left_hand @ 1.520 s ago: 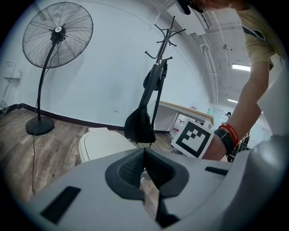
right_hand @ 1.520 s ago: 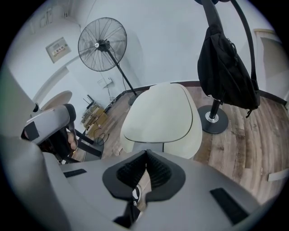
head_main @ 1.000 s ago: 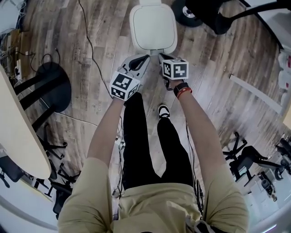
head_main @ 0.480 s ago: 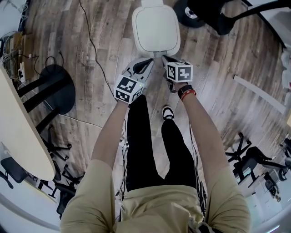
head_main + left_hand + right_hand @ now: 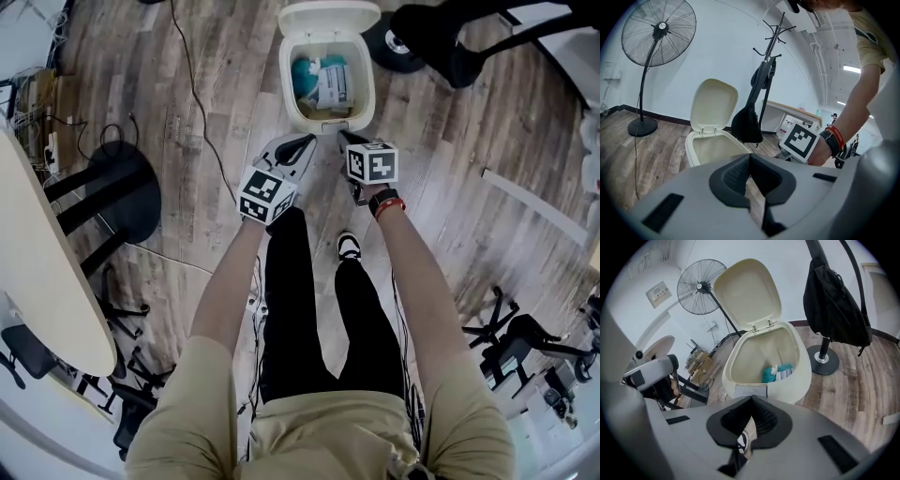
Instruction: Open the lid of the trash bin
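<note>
1. On the wooden floor straight ahead of the person, the trash bin (image 5: 367, 94) is standing with its lid (image 5: 328, 16) raised and leaning back on the rear hinge. The whole opening is showing, so the task is looking done or all but done.
2. Inside, a teal item (image 5: 306, 77) and a pale packet (image 5: 336, 82) are lying at the bottom. They are showing only because the lid is out of the way.
3. The left gripper (image 5: 302, 142) is hovering just short of the bin's front rim, apart from it. Its jaws are pressed together with nothing between them.
4. The right gripper (image 5: 343, 138) is hovering beside it, nearer the middle of the front rim, and its jaws are likewise closed and empty. Whether its tip is touching the bin cannot be told.
5. That right gripper is pointing toward a small grey panel (image 5: 750, 391) on the bin's front. This is probably the release catch, and closed jaws would be making a firm, blunt tip for pressing it.
6. Both grippers are sitting low and close together at the front, away from the hinge, probably to leave the lid's swing free.
7. The person's shoe (image 5: 348, 247) is resting well back from the bin. The other foot is hiding beneath the left gripper, so whether it is pressing a pedal cannot be told.
</note>
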